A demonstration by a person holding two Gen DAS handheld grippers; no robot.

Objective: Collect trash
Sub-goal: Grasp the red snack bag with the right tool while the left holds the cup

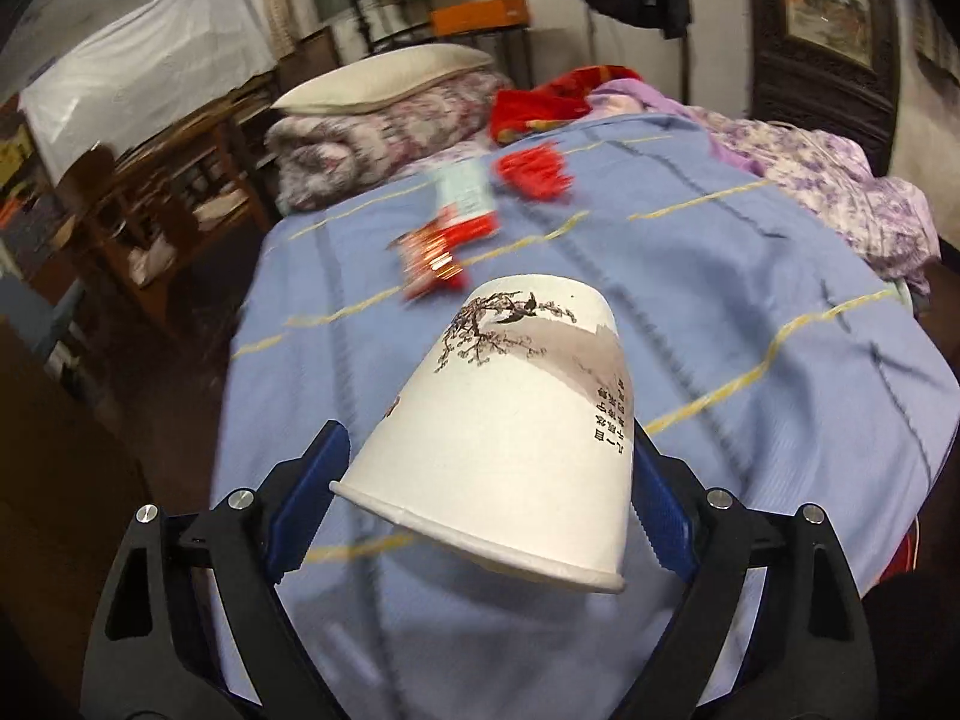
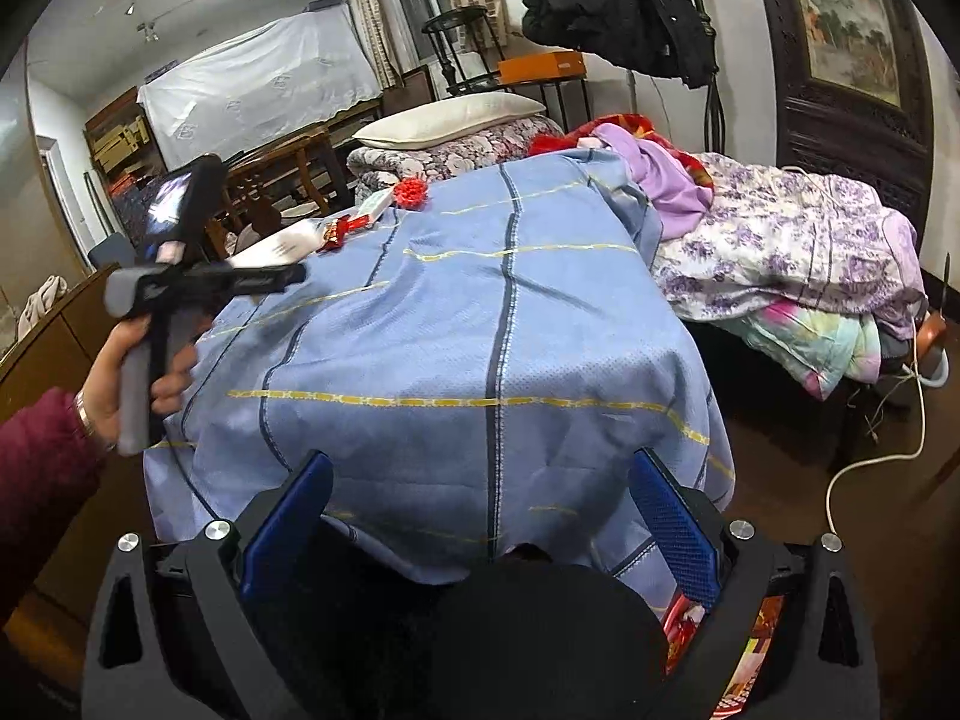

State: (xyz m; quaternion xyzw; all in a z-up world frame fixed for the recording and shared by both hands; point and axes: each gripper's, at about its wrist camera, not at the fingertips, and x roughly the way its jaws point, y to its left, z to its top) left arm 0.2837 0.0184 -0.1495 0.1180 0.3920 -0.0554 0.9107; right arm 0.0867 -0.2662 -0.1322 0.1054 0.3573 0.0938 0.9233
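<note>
the left wrist view shows the left gripper (image 1: 486, 474) clamped on an upturned paper cup (image 1: 510, 420) above the blue bedspread (image 1: 720, 312). only the right wrist view shows the right gripper (image 2: 480, 510), jaws apart and empty.

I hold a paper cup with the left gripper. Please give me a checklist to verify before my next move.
1. Paper cup between the jaws of the left gripper: ok.
2. Both pads pressing firmly on the cup: cannot tell; it hangs tilted.
3. Right gripper free: ok, jaws open, nothing between them.
4. Bin ready: cannot tell; a dark round thing sits below the right gripper, but its kind is unclear.
5. Blue blanket free of trash: not ok; a red wrapper and a white-and-red box lie on it.
</note>
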